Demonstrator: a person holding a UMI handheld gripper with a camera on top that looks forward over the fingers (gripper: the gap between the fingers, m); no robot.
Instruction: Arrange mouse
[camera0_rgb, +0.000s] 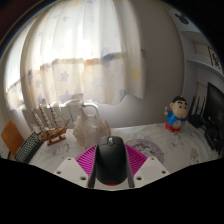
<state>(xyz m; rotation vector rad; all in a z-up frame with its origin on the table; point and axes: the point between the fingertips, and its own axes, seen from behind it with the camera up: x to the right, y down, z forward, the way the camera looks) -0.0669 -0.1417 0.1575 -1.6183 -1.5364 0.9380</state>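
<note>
Two-finger handheld gripper (111, 172) points forward toward 12 o'clock. Left finger with its ribbed magenta pad (87, 158) sits at about 8 o'clock of the view centre, right finger's matching magenta pad (141, 155) at about 5 o'clock. Both pads angle inward toward 12 o'clock. Fingers are closed in against the sides of a black rounded plastic computer mouse (110, 158), held between them. No hand visible.

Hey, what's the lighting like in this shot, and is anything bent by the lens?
Gripper view: daylight glows through the white flower-print curtain, leaving the glass jar and cartoon boy figurine backlit; the black computer mouse, held between the fingers, is dark with little detail; the wide lens bows the curtain and table edge into curves.
</note>
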